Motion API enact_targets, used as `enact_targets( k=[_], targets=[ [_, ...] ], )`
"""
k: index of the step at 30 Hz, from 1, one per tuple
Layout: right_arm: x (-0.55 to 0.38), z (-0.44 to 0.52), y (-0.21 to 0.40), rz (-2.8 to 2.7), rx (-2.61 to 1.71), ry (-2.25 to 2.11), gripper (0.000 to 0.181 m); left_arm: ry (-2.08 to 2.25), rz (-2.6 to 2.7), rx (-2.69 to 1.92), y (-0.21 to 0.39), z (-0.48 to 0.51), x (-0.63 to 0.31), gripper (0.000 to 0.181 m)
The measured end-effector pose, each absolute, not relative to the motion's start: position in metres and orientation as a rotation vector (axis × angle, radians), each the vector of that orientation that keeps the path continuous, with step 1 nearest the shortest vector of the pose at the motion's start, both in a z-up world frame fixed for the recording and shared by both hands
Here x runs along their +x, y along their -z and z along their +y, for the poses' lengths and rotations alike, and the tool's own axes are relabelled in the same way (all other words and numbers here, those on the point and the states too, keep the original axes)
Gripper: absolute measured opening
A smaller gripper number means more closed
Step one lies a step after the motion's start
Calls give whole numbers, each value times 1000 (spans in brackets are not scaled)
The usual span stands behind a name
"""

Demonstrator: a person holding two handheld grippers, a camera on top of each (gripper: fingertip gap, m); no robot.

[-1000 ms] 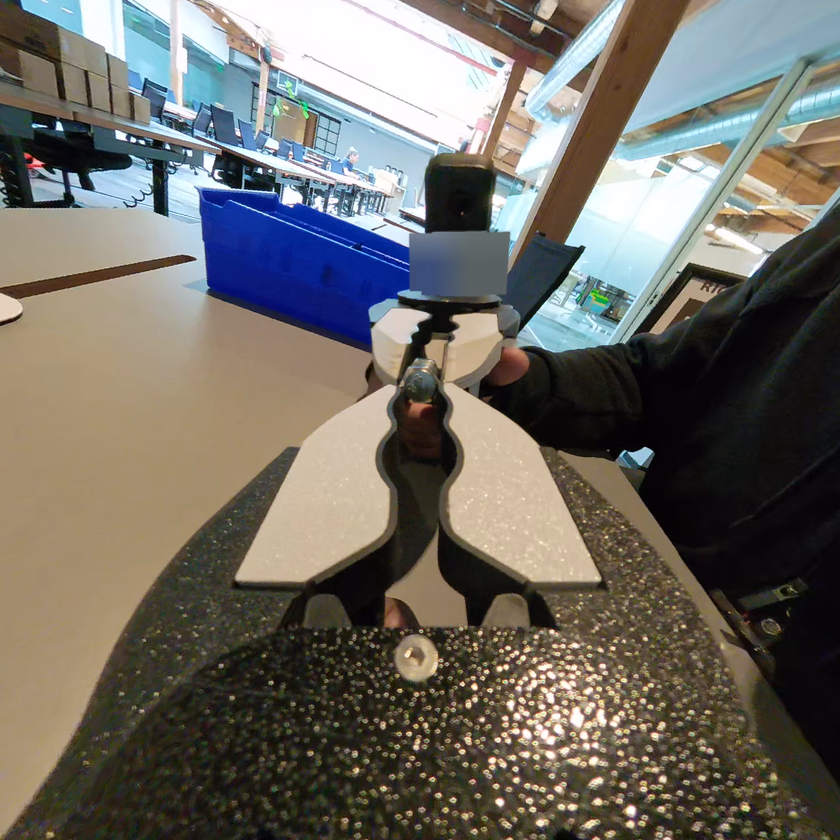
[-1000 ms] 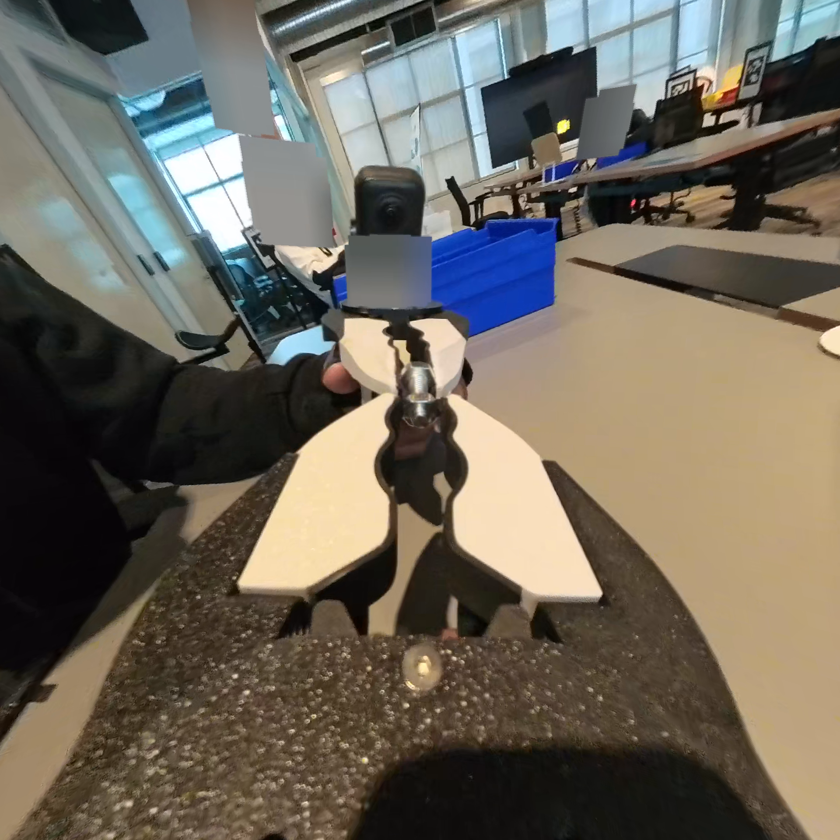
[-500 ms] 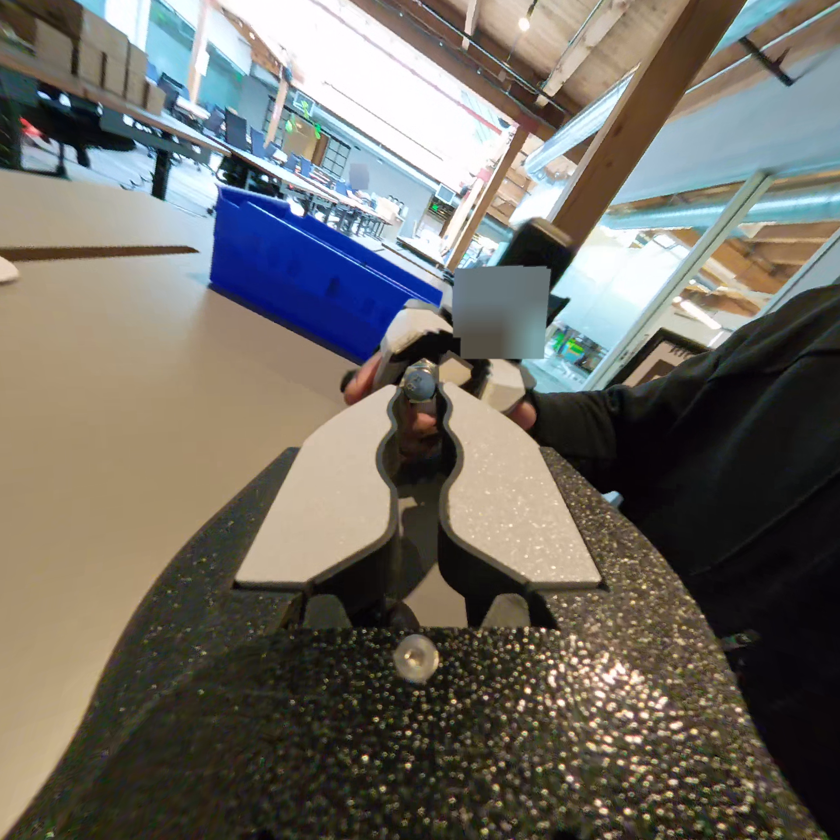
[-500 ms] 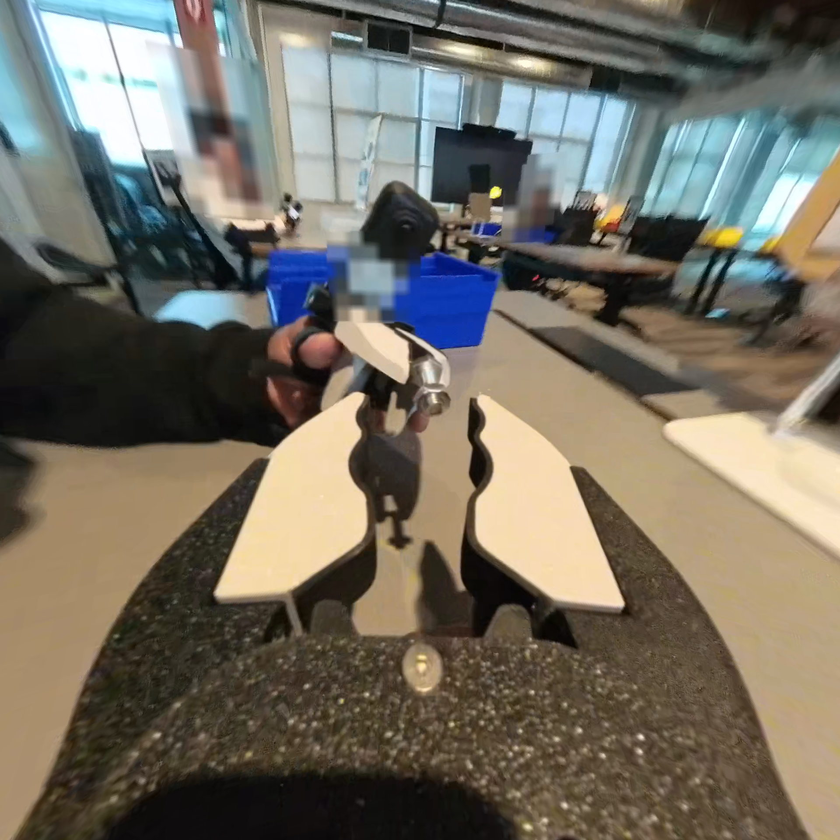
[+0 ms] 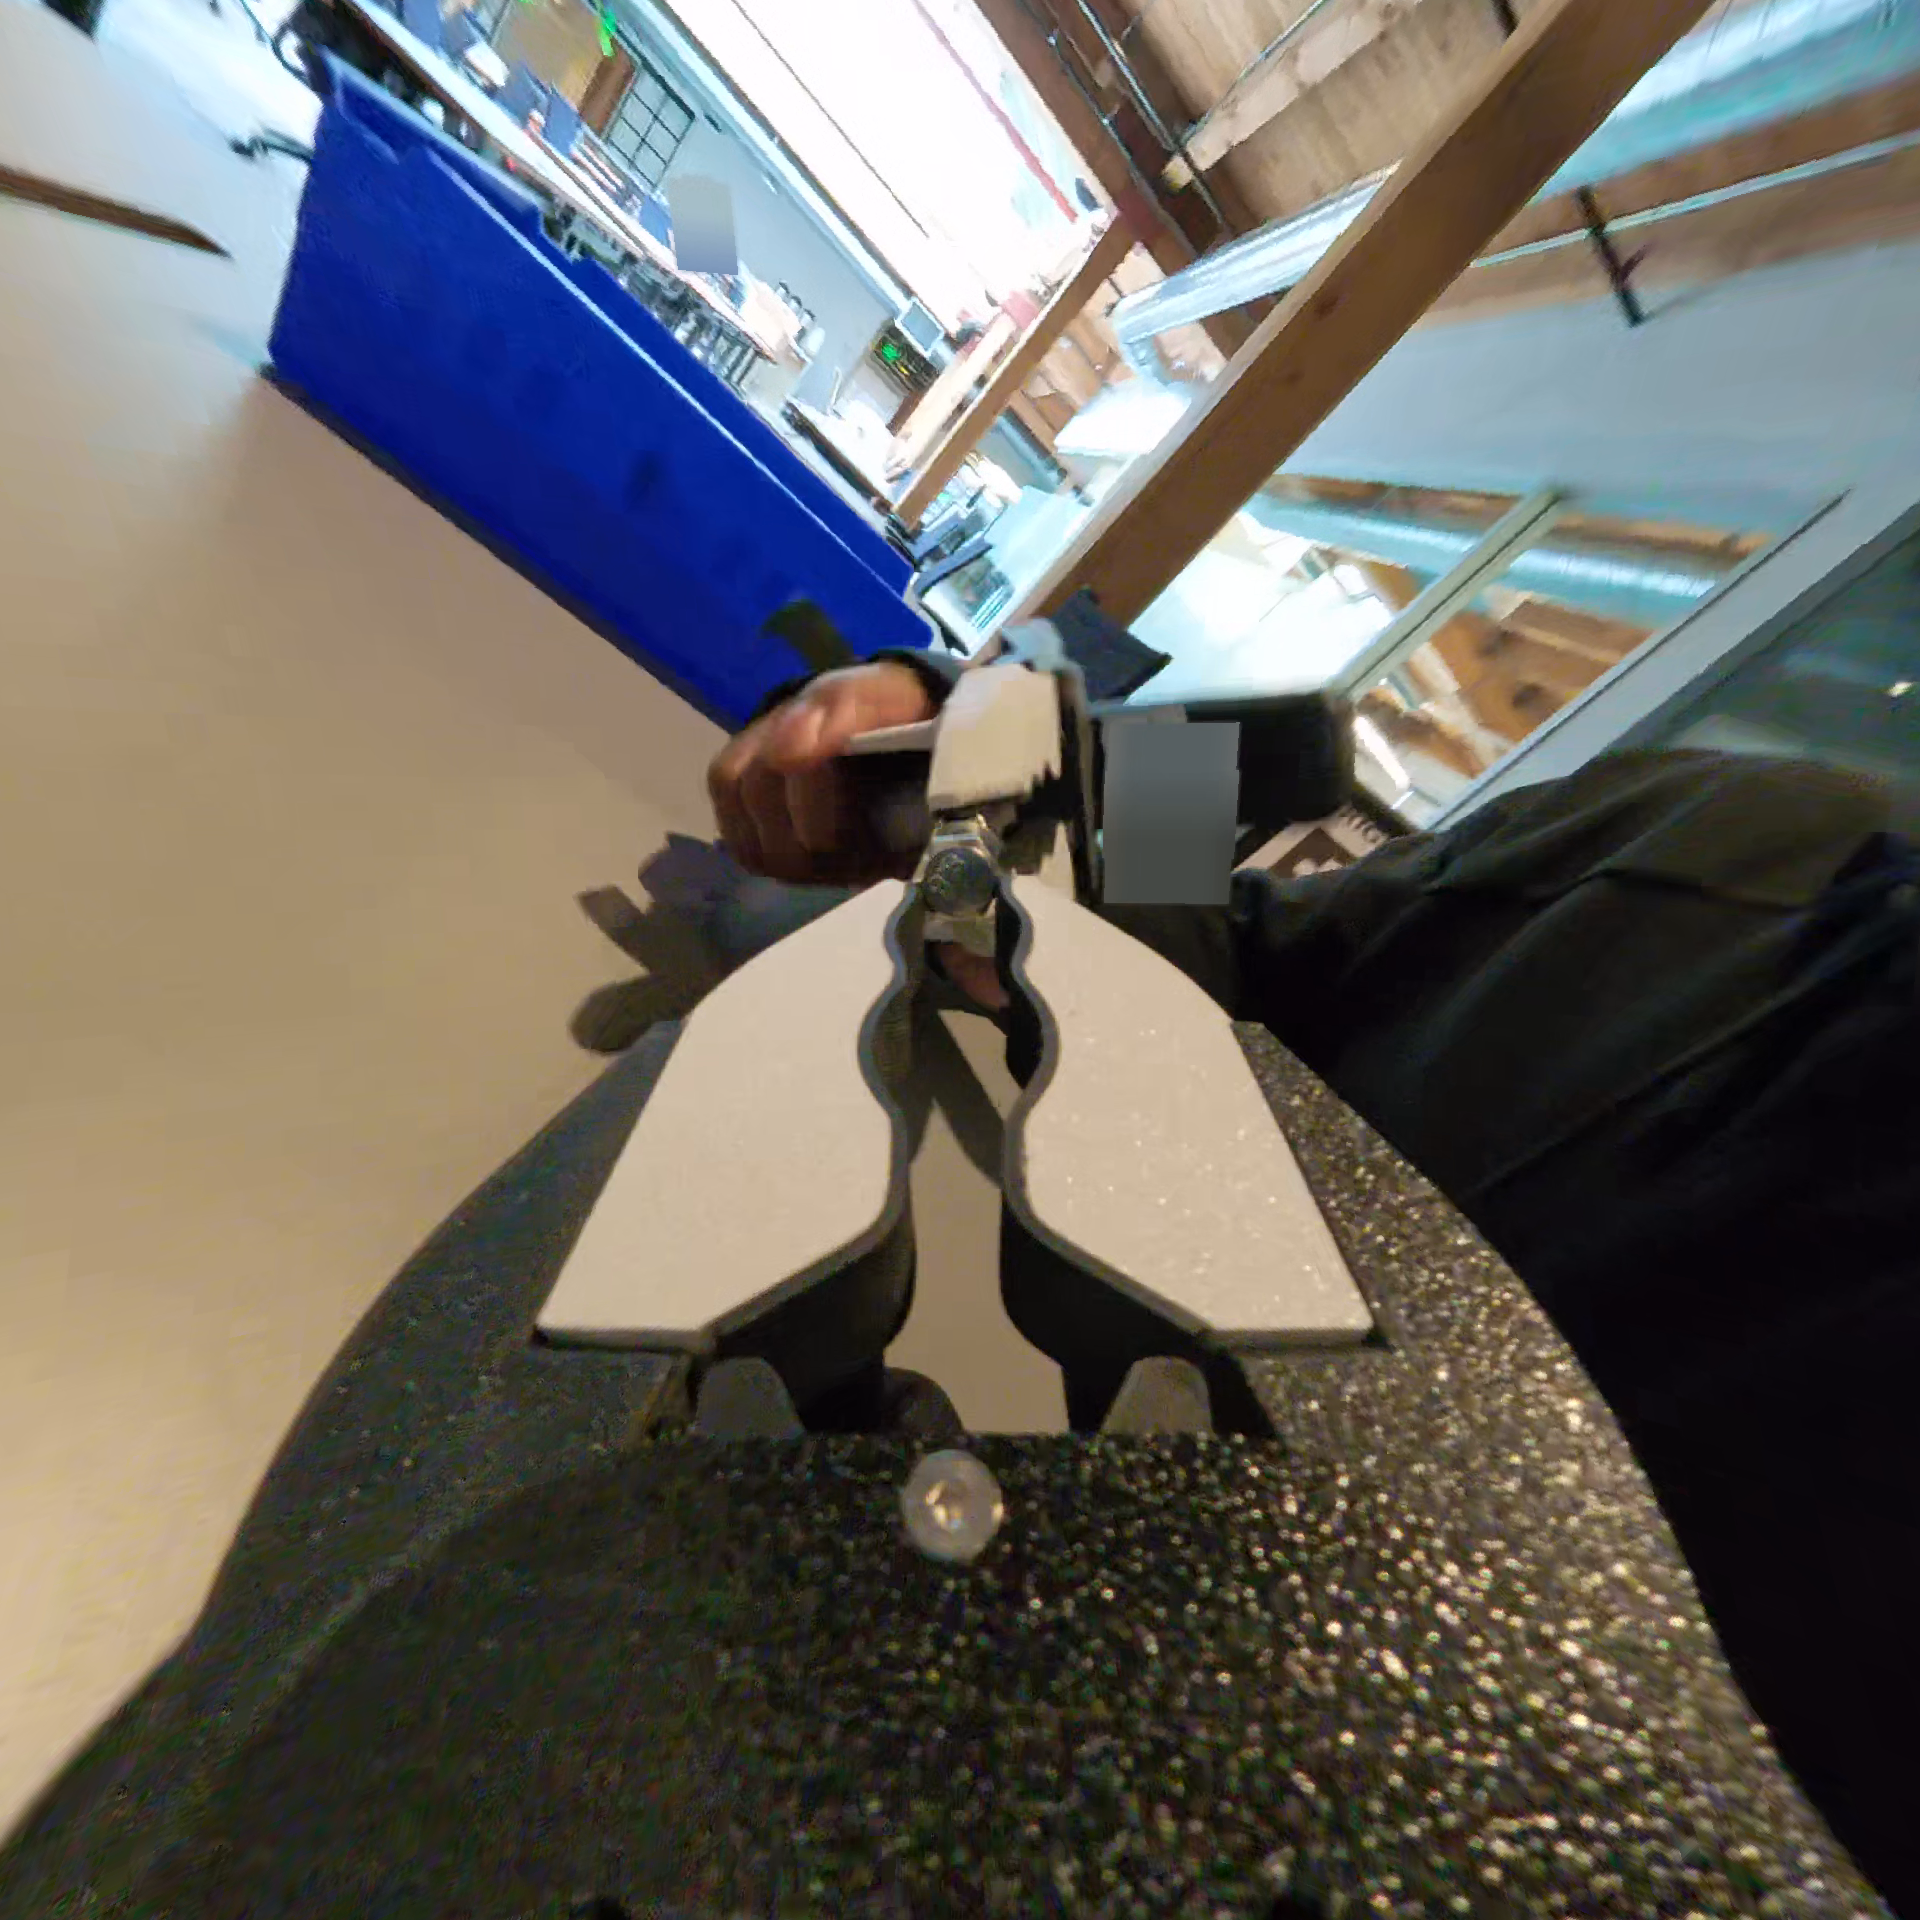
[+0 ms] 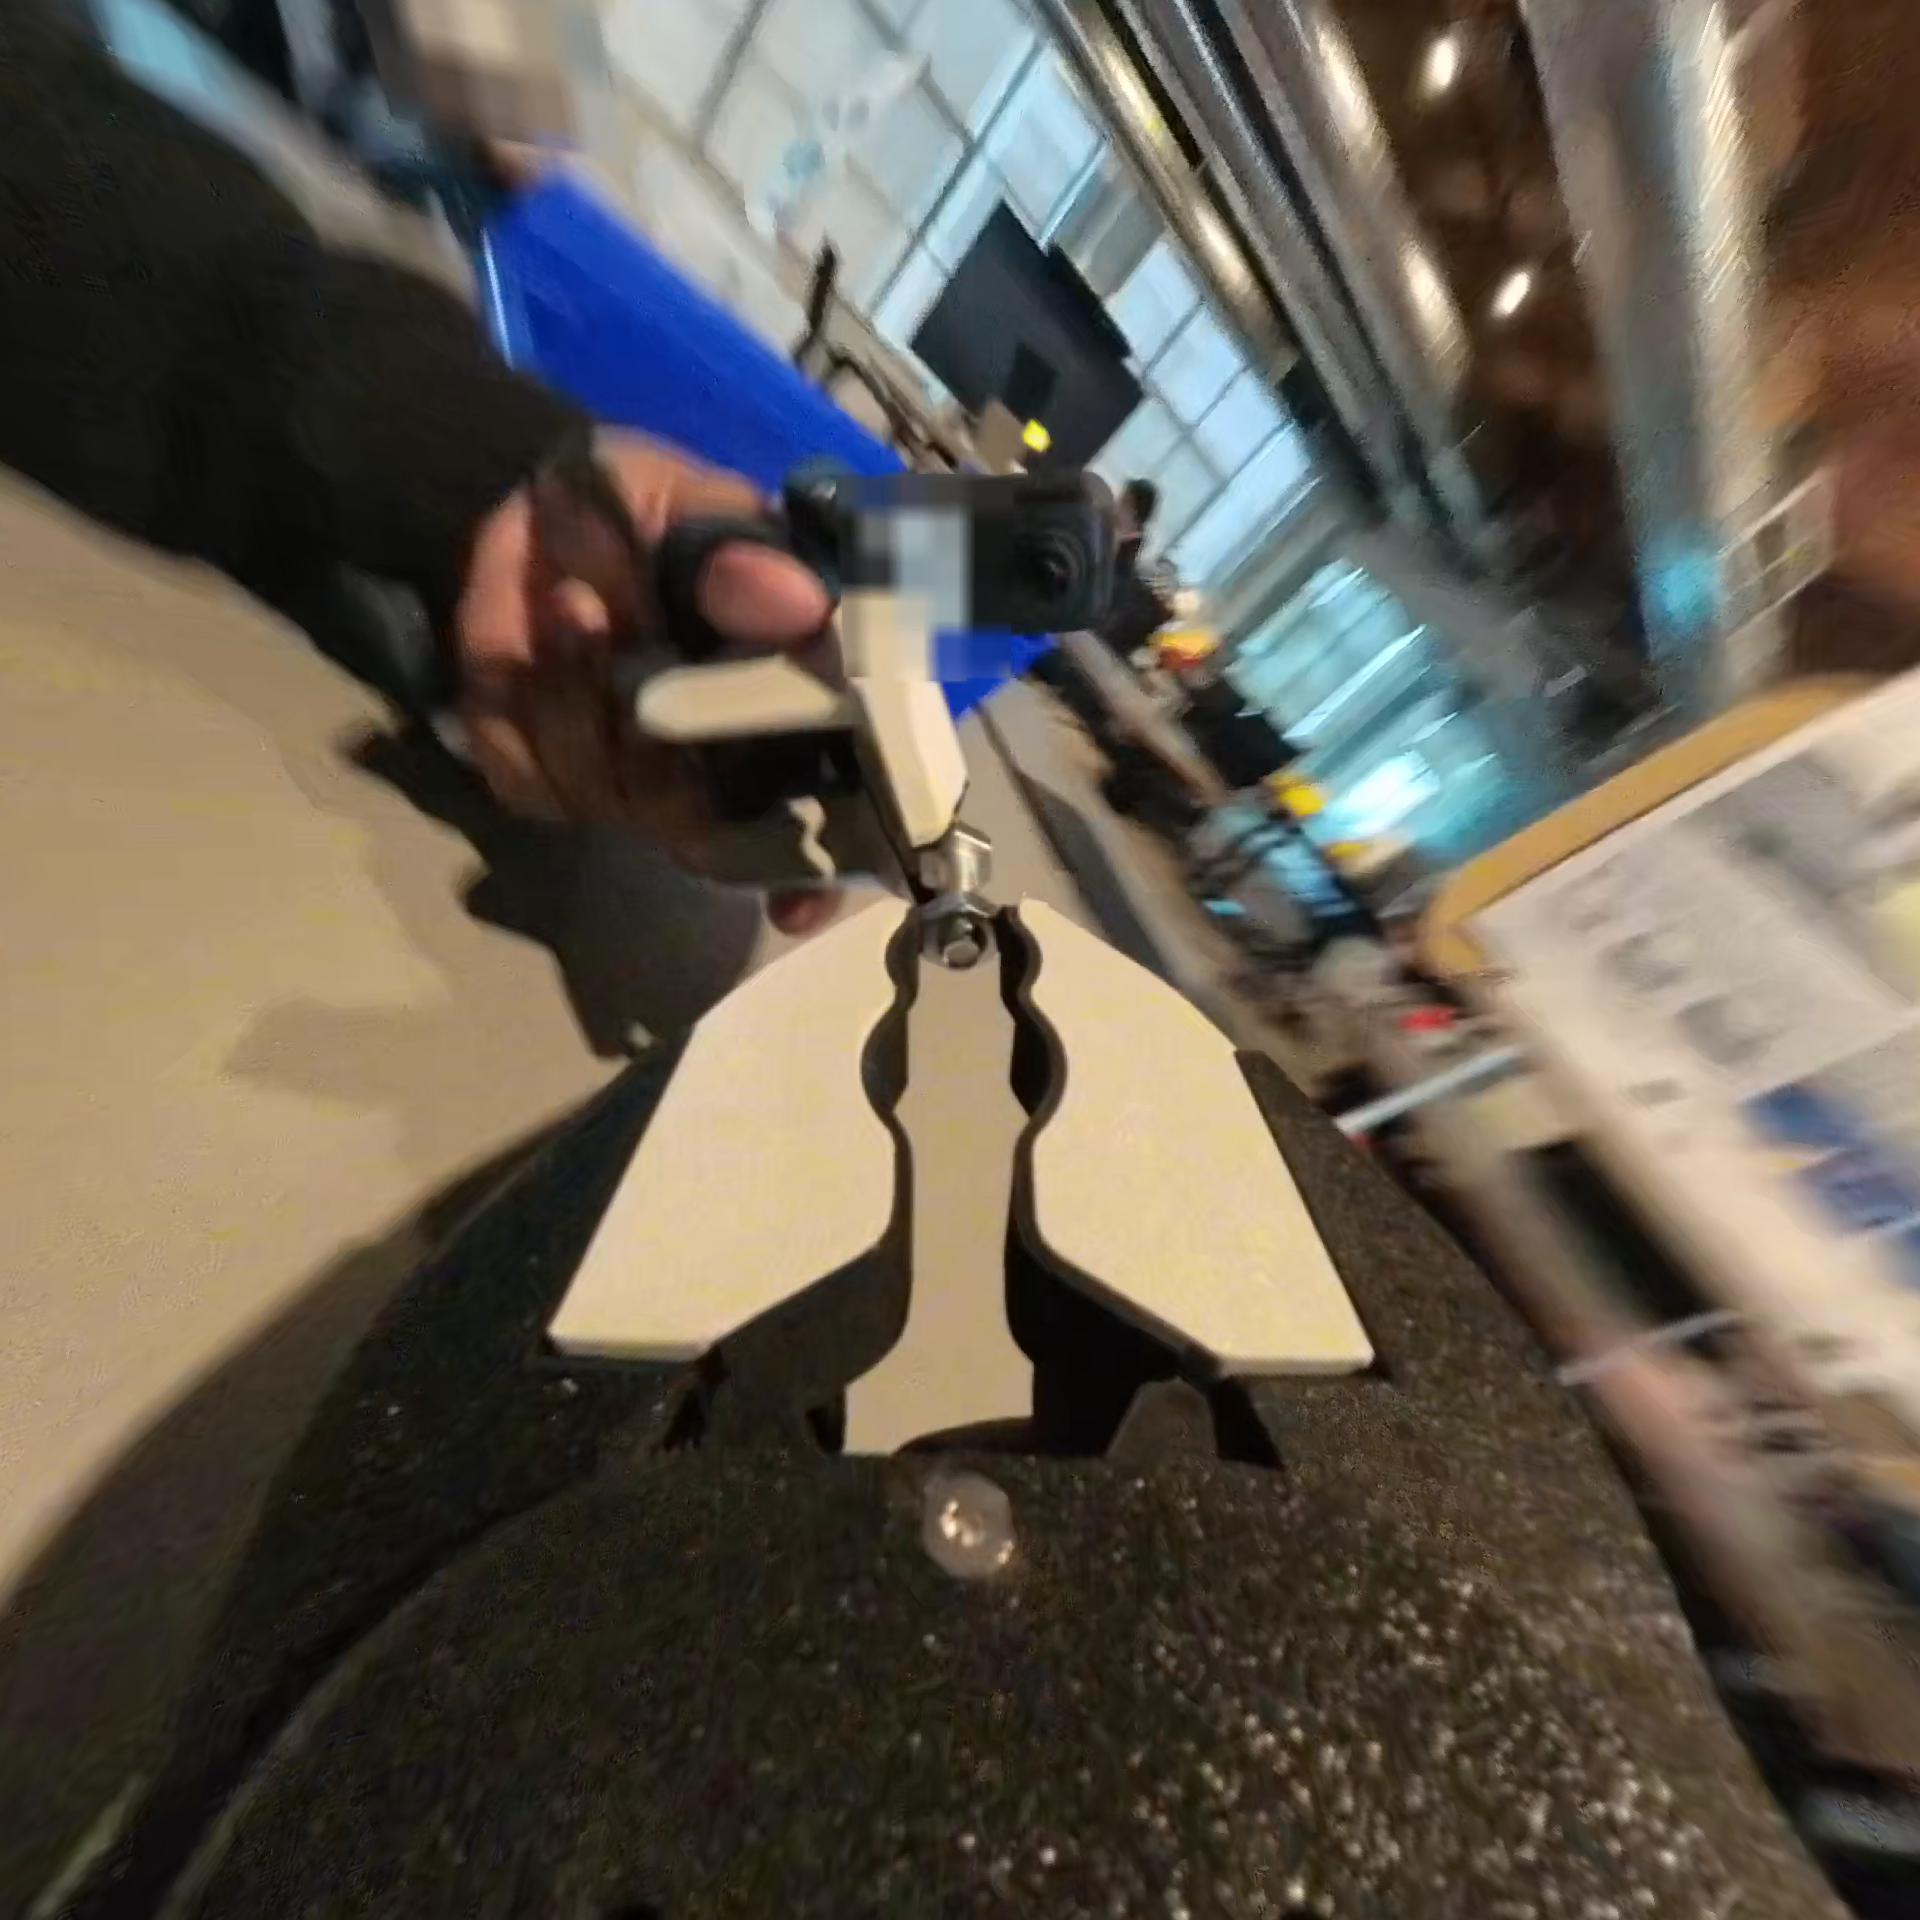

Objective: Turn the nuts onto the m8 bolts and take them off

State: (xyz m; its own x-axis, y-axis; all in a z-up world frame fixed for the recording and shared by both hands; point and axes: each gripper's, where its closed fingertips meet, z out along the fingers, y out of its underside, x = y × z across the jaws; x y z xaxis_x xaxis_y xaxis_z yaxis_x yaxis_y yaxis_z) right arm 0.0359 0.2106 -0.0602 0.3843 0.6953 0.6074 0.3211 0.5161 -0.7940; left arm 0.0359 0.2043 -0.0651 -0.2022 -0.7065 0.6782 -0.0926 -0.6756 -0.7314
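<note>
We pinch the small, hard, smooth bolt by its head in our left gripper above the table, while our right gripper clamps the nut, best gripped on its flat sides.

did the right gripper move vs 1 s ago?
Yes. In the left wrist view the right gripper has rolled onto its side, its camera now pointing away from the blue bin, and it grips the nut.

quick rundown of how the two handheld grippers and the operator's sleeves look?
Both match: the left gripper and right gripper each have two flat pale grey fingers with wavy, dark-edged inner sides, on a black speckled body with a silver screw. A black camera tops each. Sleeves are black.
</note>
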Motion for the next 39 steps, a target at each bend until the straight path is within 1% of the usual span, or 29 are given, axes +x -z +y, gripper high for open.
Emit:
enact_targets(
  k=[2,3,5,8,11,12,14,16,18,21,23,24,25,27,29,33,35,36,39],
  targets=[
    [37,214,64,-1283,-959,-40,15,1916,904,-1655,67,209,37,12],
    [37,214,63,-1271,-972,-52,19,1901,905,-1621,64,210,36,12],
    [36,214,58,-1165,-1091,-281,39,1836,914,-1546,56,213,35,12],
    [32,213,55,-1013,-1294,-720,44,1724,949,-1475,51,216,31,12],
    [31,211,50,-885,-1388,-1002,38,1664,969,-1433,46,216,30,12],
    [31,212,48,-853,-1403,-1054,34,1650,979,-1431,47,216,30,12],
    [31,214,48,-816,-1438,-1092,17,1632,1005,-1436,49,214,31,12],
    [32,216,50,-833,-1435,-1042,15,1642,1006,-1458,52,214,33,12],
    [34,217,54,-919,-1388,-882,15,1705,987,-1513,56,213,33,12],
    [36,216,60,-1114,-1193,-473,15,1884,931,-1615,62,209,34,12],
    [38,218,65,-1216,-1048,-160,16,1910,893,-1652,67,212,35,12],
    [38,219,65,-1220,-1034,-115,16,1899,887,-1644,66,213,35,12],
    [38,219,62,-1181,-1058,-176,19,1880,886,-1608,62,214,34,12],
    [37,219,54,-1054,-1157,-425,42,1810,899,-1549,56,218,31,12],
    [35,219,52,-956,-1285,-688,48,1725,938,-1512,53,219,29,12],
    [32,218,51,-791,-1438,-1075,39,1627,1005,-1455,50,216,30,12],
    [30,216,52,-760,-1479,-1182,27,1599,1032,-1450,52,214,32,12],
    [29,215,52,-761,-1486,-1205,16,1594,1043,-1450,53,213,33,12],
    [30,215,53,-856,-1426,-1034,16,1635,1033,-1484,55,211,34,12]
  ],
)
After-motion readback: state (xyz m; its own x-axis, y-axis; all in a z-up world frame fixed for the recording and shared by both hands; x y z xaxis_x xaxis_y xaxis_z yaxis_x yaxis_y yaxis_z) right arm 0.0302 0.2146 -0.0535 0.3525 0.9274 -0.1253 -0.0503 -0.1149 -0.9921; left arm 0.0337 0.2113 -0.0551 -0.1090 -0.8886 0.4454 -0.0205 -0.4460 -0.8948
